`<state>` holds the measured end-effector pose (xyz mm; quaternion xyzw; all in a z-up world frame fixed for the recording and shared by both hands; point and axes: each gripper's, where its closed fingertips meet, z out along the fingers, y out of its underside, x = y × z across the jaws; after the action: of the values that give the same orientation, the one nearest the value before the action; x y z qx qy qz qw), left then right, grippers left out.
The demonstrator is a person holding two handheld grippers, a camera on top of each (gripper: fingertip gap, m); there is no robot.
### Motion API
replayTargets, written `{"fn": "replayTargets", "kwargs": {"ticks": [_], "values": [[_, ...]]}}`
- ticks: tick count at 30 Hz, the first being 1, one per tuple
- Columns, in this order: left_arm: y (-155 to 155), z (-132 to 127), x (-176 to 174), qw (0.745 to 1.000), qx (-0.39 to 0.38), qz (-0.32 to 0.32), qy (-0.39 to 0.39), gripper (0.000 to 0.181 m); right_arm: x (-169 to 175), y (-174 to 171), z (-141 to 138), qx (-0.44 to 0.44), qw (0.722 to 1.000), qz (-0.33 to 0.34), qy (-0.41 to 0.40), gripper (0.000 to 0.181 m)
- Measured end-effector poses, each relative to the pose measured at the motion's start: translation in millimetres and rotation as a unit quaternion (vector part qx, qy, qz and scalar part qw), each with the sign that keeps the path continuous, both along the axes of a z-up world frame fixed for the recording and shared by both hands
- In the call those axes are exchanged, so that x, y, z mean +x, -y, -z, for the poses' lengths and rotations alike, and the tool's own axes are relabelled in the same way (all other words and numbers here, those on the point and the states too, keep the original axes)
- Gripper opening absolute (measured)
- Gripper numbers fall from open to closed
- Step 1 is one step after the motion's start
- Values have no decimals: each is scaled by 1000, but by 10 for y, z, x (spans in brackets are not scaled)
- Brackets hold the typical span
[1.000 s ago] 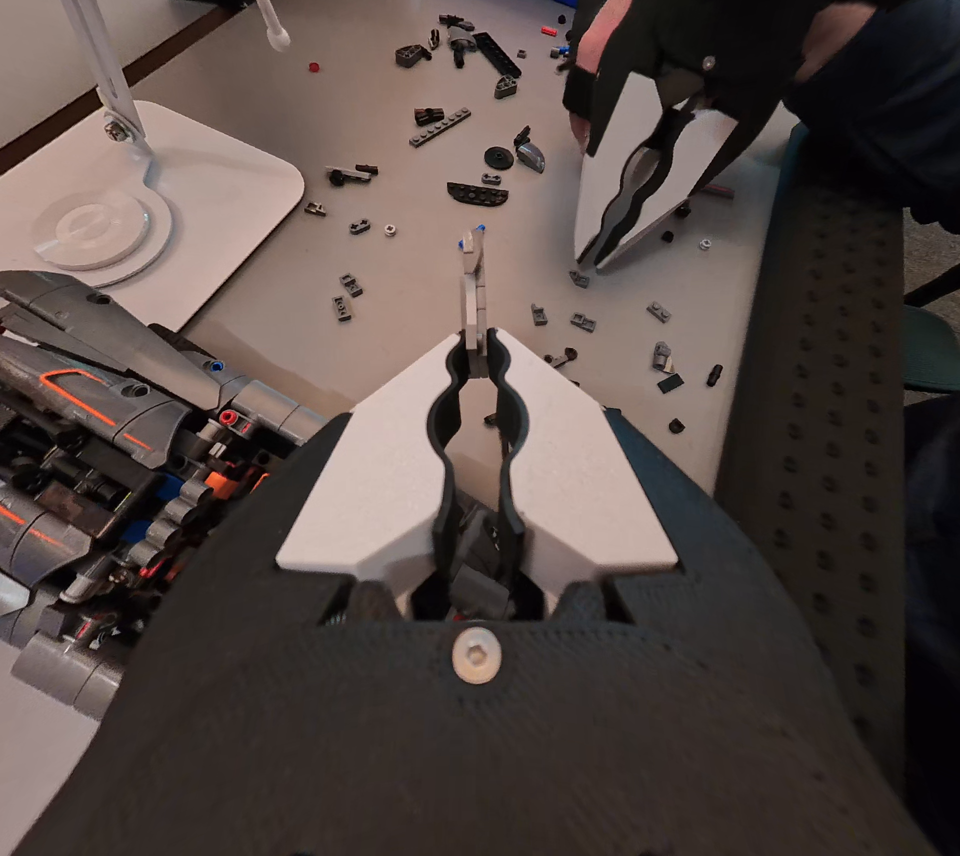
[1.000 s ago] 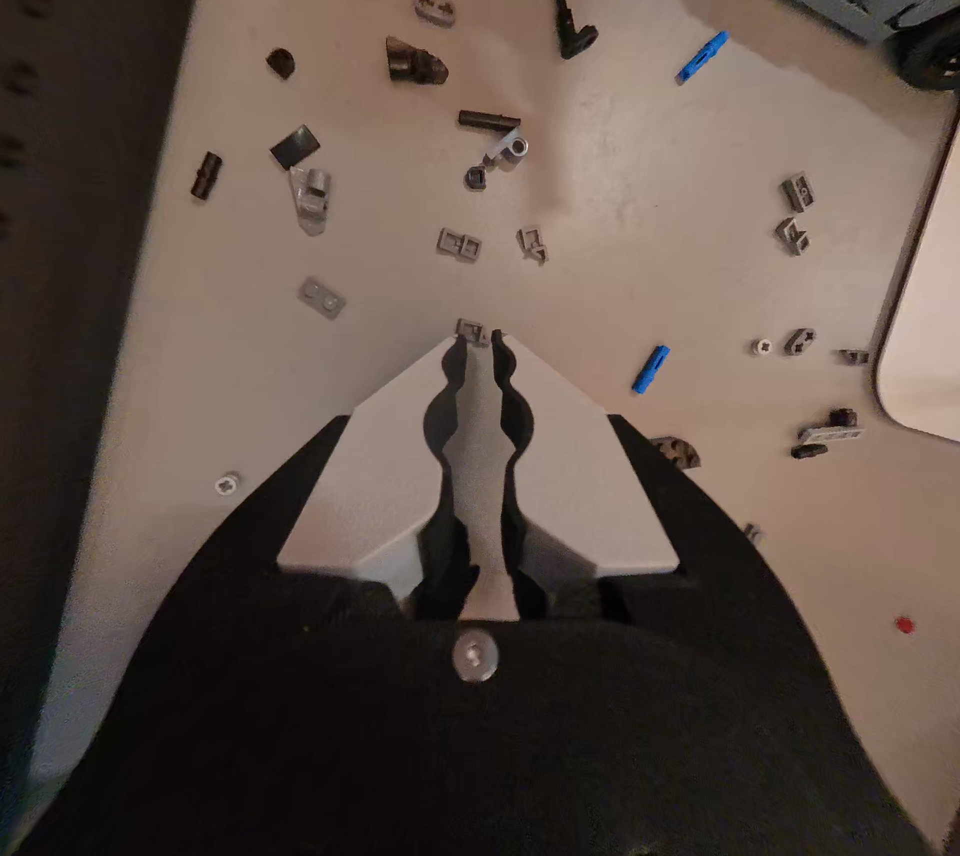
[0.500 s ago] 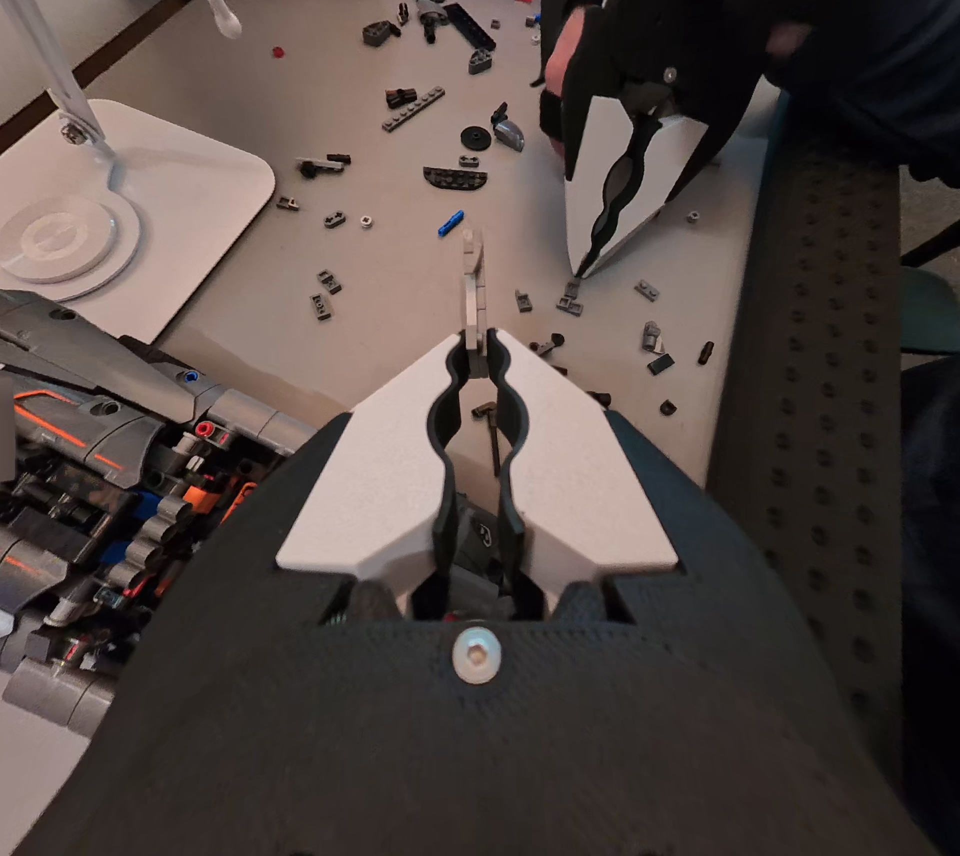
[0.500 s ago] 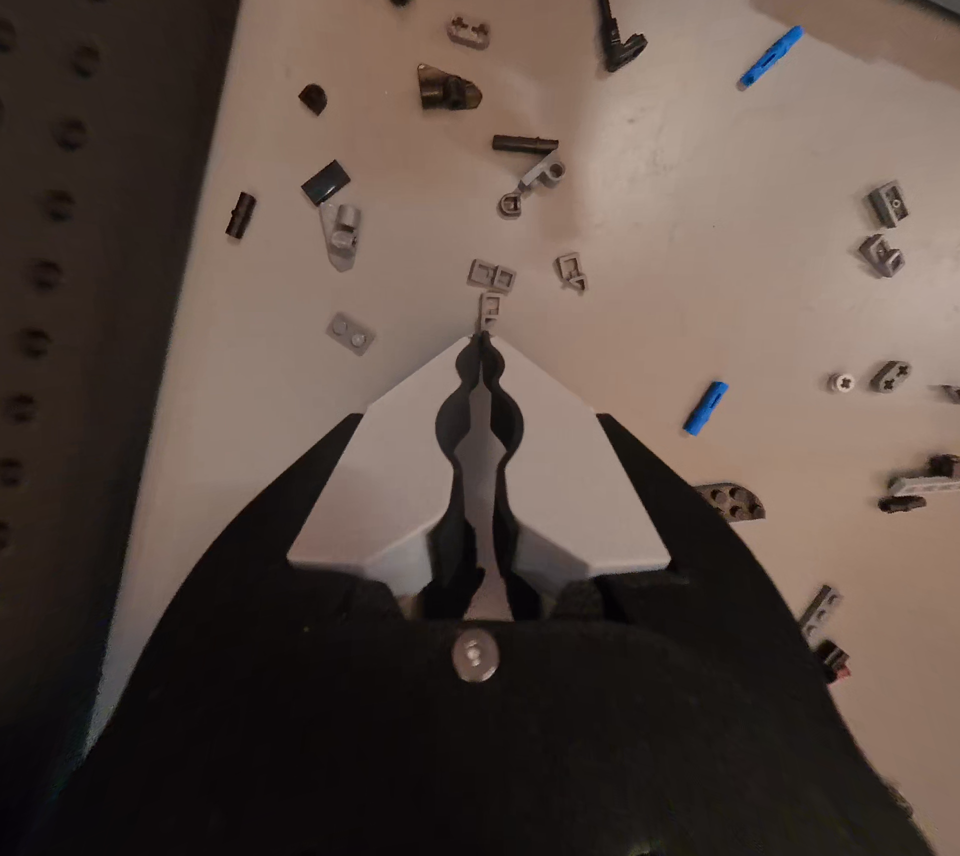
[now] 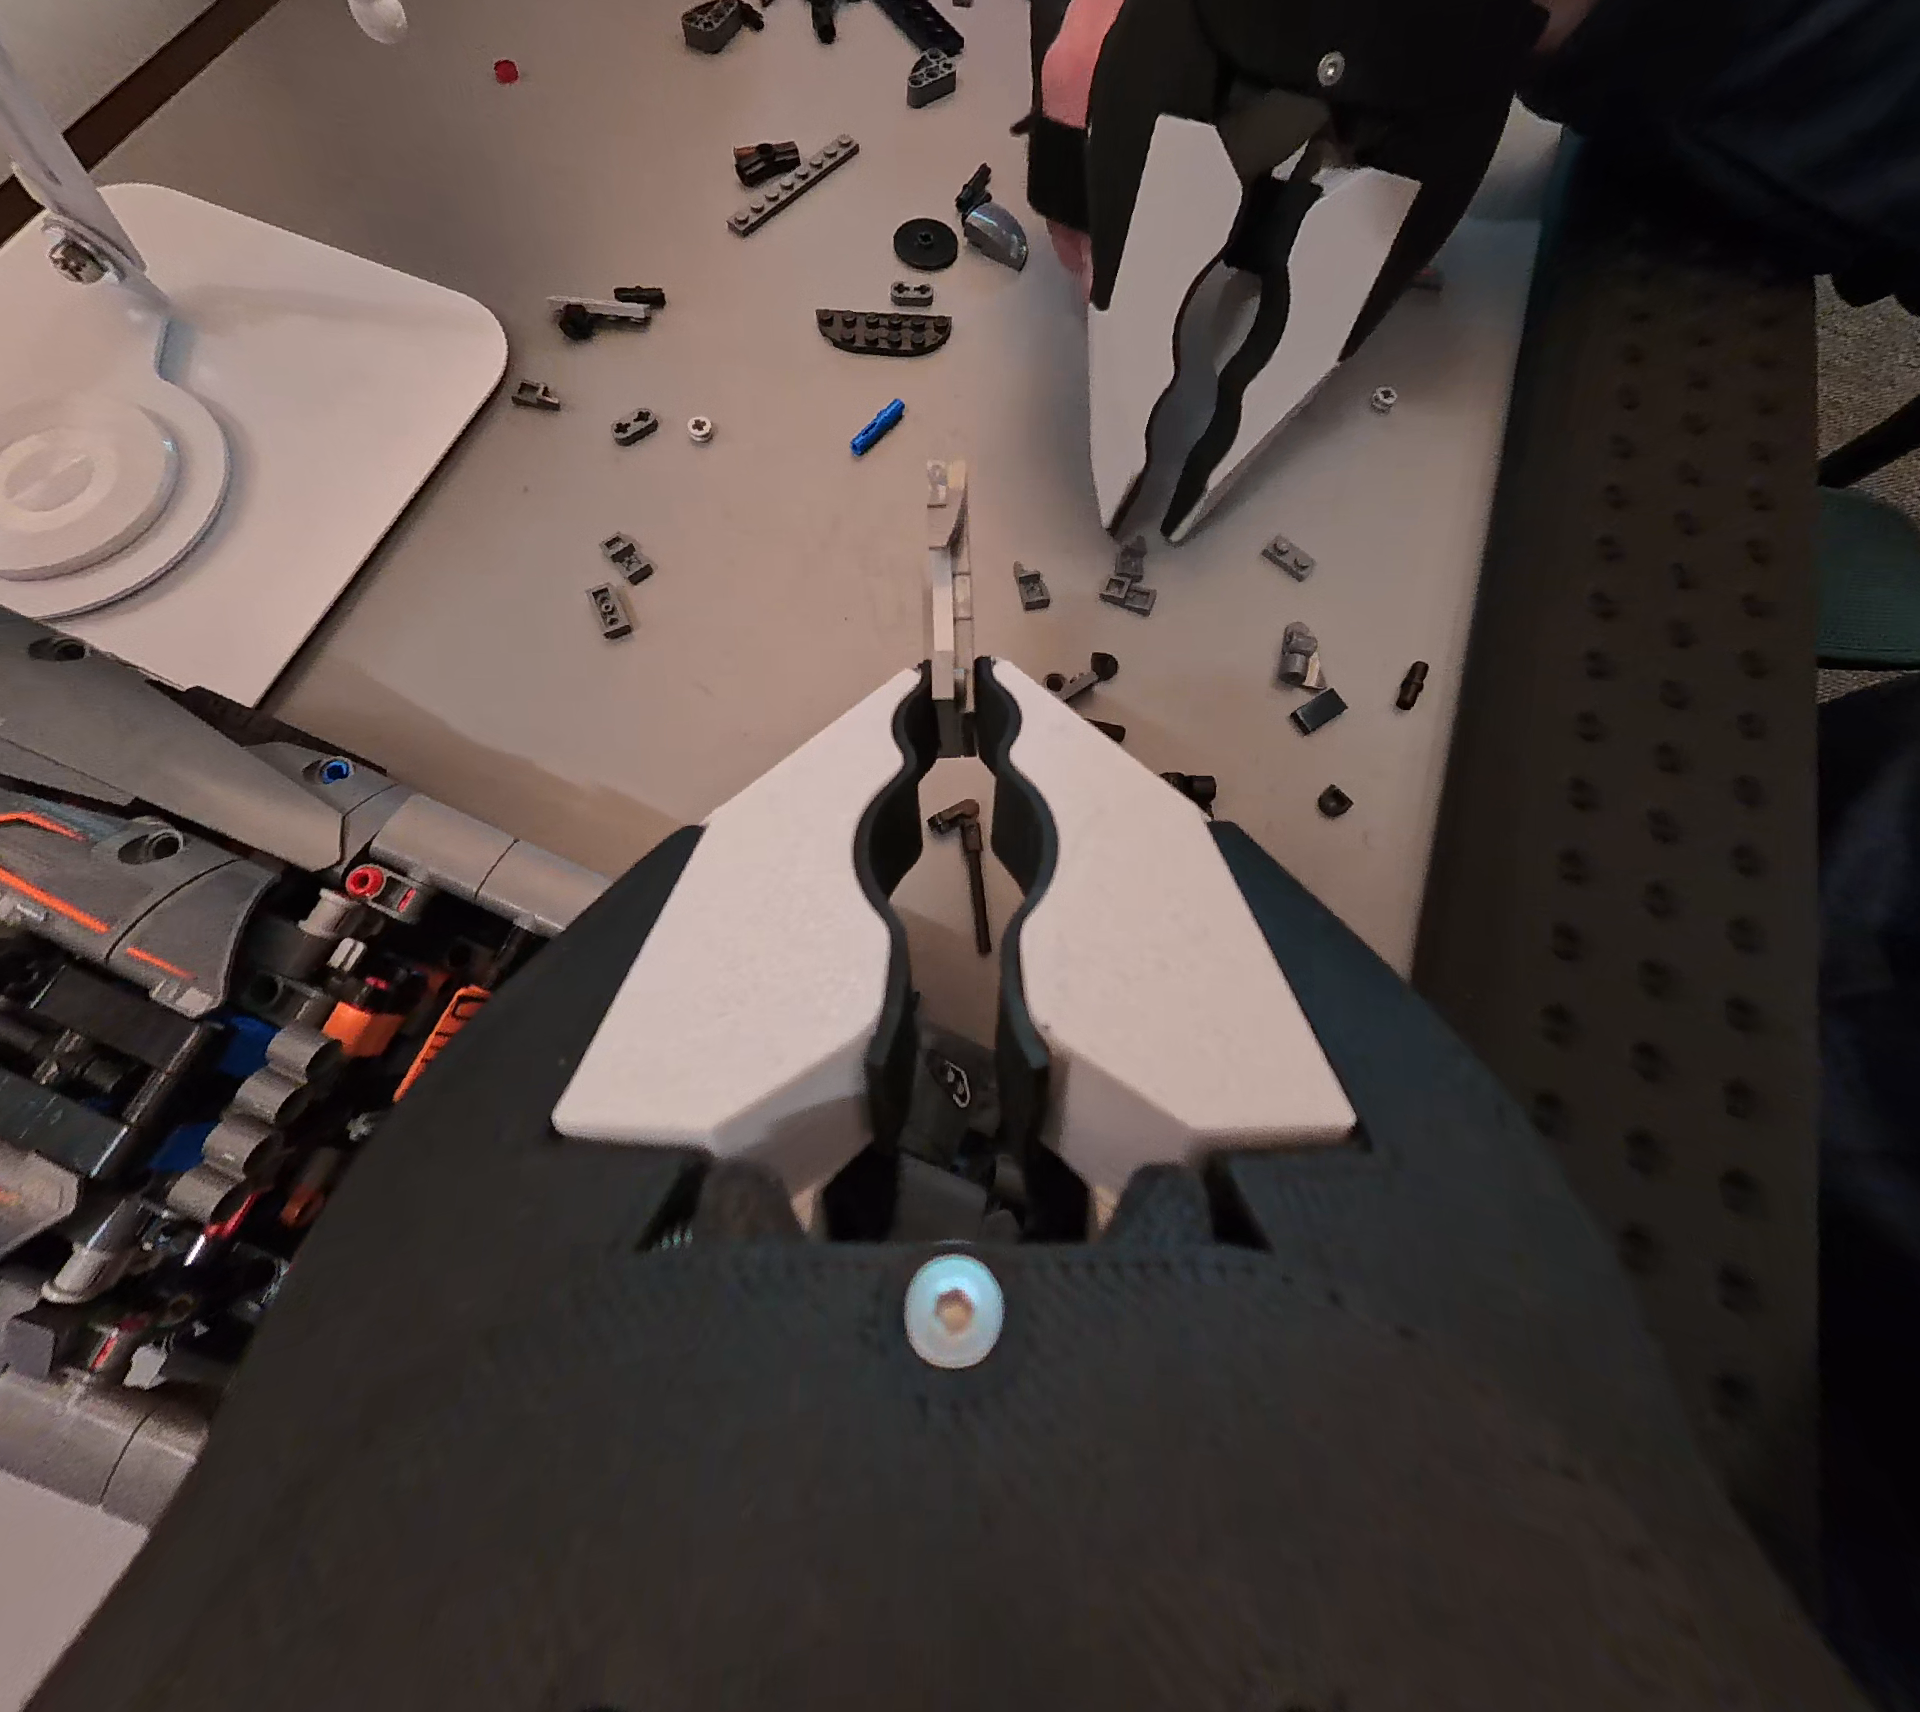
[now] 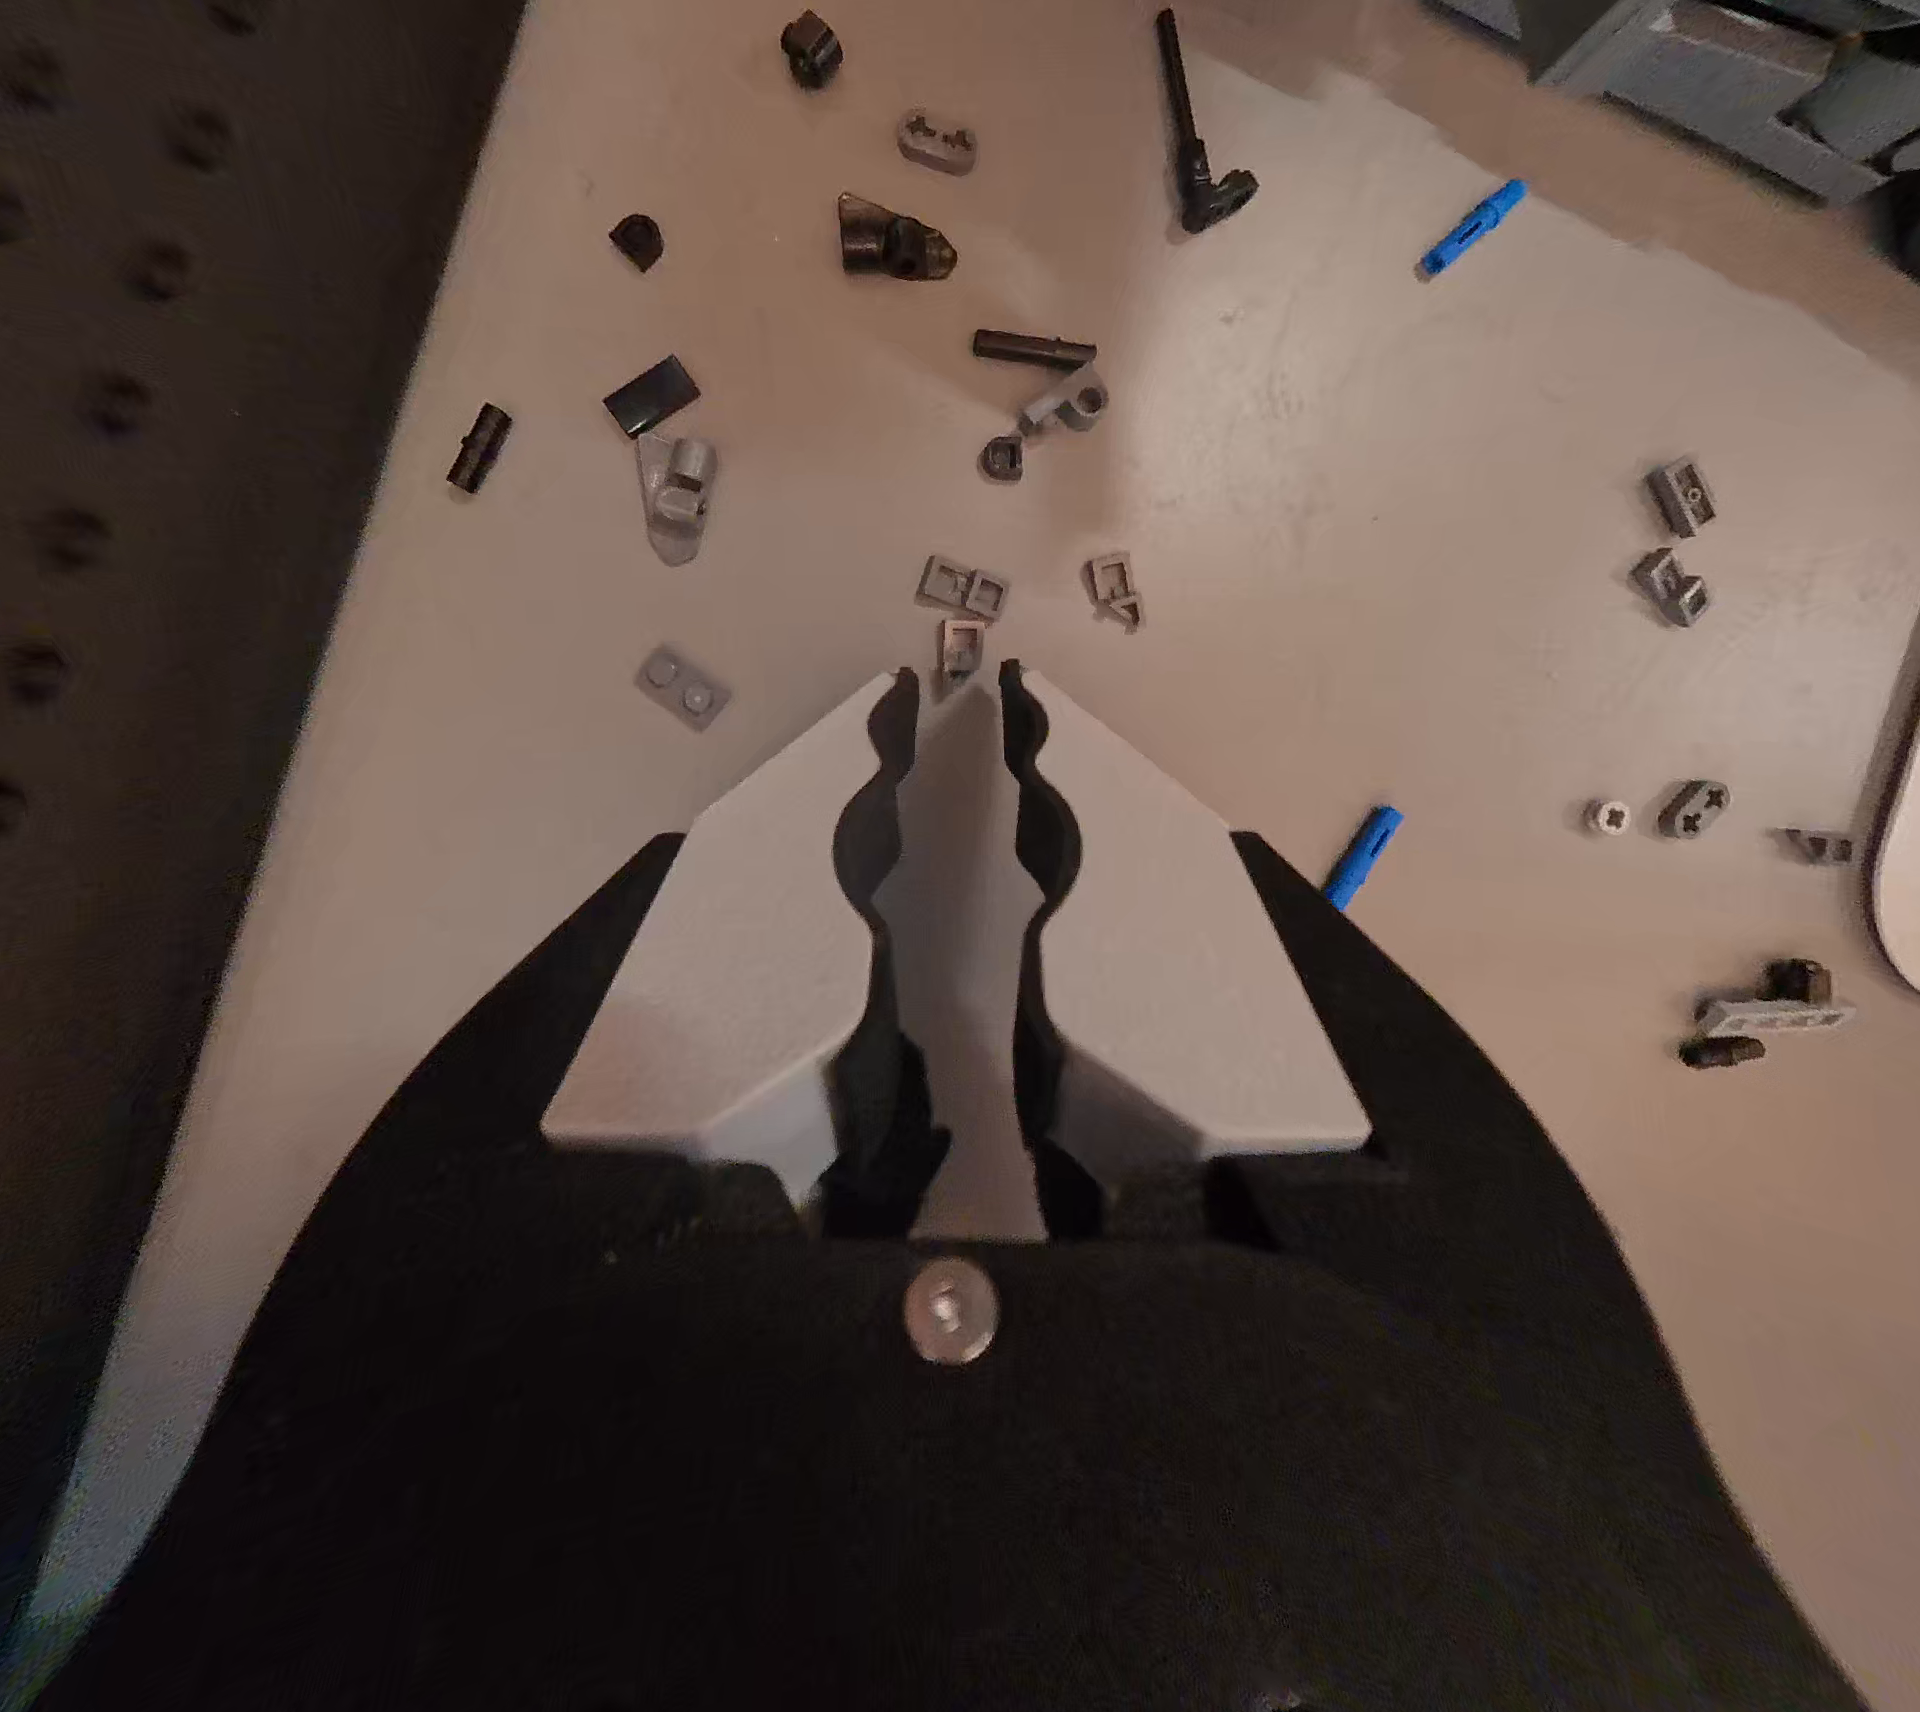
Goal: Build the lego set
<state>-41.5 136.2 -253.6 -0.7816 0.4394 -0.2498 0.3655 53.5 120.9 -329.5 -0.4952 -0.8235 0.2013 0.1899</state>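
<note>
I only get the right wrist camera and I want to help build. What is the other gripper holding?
Observer: The left gripper is shut on a thin light grey piece that sticks out past its fingers.
Operator: Where's the big model?
Observer: A grey model with orange stripes lies to the left of that gripper.
Operator: Anything else over there?
Observer: A flat white stand base sits on the table just beyond the model.
</note>
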Motion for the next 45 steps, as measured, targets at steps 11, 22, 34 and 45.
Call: {"fn": "replayTargets", "kwargs": {"ticks": [11, 22, 34, 45], "values": [[41, 37, 57, 1000, -5, 13, -4, 3, -51, 3, 46, -18, 1000, 19, 12, 3], [378, 560, 541, 990, -35, 109, -85, 4, 52, -51, -100, -47, 998, 35, -10, 3], [548, 751, 717, 979, -27, 147, -138, 4, 71, -50, -147, -50, 998, 33, -19, 3], [493, 712, 630, 980, -27, 137, -144, 22, 41, -18, -261, -71, 996, 34, -43, 3]]}}
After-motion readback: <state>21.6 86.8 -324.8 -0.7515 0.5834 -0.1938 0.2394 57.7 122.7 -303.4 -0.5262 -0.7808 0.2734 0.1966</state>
